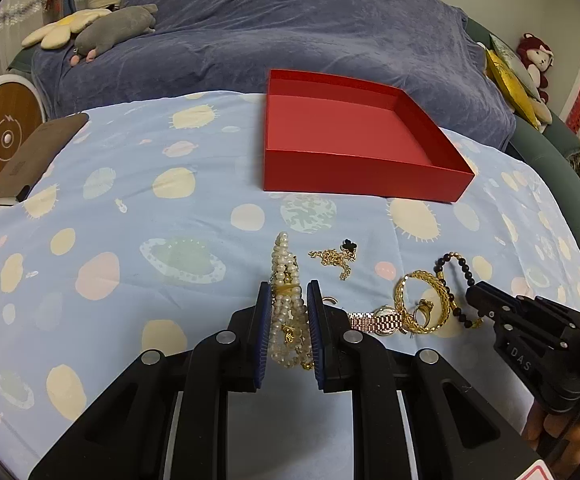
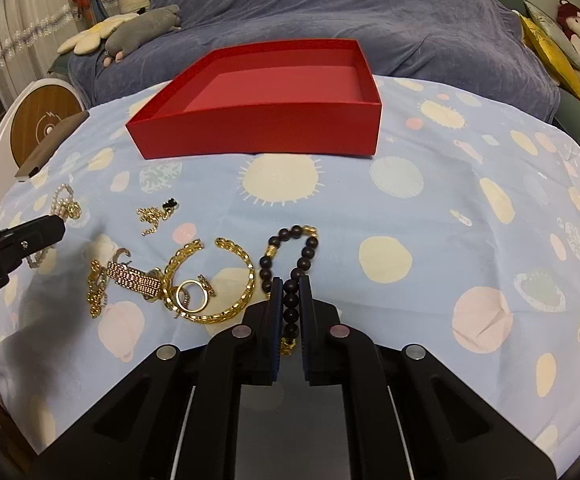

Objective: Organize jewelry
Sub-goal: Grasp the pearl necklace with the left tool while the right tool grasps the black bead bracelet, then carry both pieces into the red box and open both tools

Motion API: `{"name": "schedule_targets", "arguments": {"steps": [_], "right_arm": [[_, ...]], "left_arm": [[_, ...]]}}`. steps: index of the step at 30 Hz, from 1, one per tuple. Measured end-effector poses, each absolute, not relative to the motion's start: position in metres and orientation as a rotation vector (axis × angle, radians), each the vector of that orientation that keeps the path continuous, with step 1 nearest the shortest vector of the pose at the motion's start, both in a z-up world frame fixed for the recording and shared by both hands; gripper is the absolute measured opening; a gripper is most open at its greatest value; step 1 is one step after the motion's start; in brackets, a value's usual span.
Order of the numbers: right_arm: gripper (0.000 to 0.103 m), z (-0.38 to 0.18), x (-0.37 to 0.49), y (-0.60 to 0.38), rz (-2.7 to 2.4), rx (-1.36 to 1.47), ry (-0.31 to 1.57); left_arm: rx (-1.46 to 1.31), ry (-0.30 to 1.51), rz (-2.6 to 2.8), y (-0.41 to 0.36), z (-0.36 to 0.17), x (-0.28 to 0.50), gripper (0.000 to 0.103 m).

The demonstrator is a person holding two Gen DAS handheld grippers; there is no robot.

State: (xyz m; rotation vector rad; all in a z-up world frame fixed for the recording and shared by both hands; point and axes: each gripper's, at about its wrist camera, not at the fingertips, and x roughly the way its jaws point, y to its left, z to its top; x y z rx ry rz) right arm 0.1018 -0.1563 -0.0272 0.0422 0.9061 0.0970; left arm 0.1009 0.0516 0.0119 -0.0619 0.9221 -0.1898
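Note:
My left gripper (image 1: 288, 286) is shut on a pearl bracelet (image 1: 285, 276) that lies on the blue patterned cloth (image 1: 129, 240). My right gripper (image 2: 291, 282) is shut on a dark bead bracelet (image 2: 296, 256) with gold beads; that bracelet also shows in the left wrist view (image 1: 456, 280). Between them lie a thin gold chain with a black clover (image 1: 336, 256), a rose-gold watch (image 1: 378, 320), a gold bangle (image 2: 213, 280) and a ring (image 2: 191, 300). An open, empty red box (image 1: 354, 140) stands farther back on the cloth.
A brown flat case (image 1: 33, 156) lies at the cloth's left edge. A blue-covered sofa (image 1: 290, 32) with plush toys (image 1: 113, 28) runs behind. A round white and wood device (image 1: 1, 140) stands at the left.

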Motion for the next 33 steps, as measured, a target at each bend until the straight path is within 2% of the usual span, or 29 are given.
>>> {"name": "schedule_targets", "arguments": {"steps": [12, 20, 27, 33], "right_arm": [[0.007, 0.033, 0.1, -0.173, 0.147, 0.158, 0.814], [0.007, 0.1, 0.17, -0.179, 0.17, 0.141, 0.706], [0.007, 0.101, 0.257, -0.181, 0.173, 0.172, 0.695], [0.007, 0.077, 0.326, -0.181, 0.197, 0.228, 0.737]], "left_arm": [[-0.08, 0.864, -0.182, 0.052, 0.05, 0.109, 0.015], [0.011, 0.767, -0.204, 0.022, 0.103, 0.17, 0.015], [-0.035, 0.803, -0.211, 0.006, 0.103, 0.264, 0.015], [-0.038, 0.839, -0.209, -0.008, 0.076, 0.33, 0.015]]}}
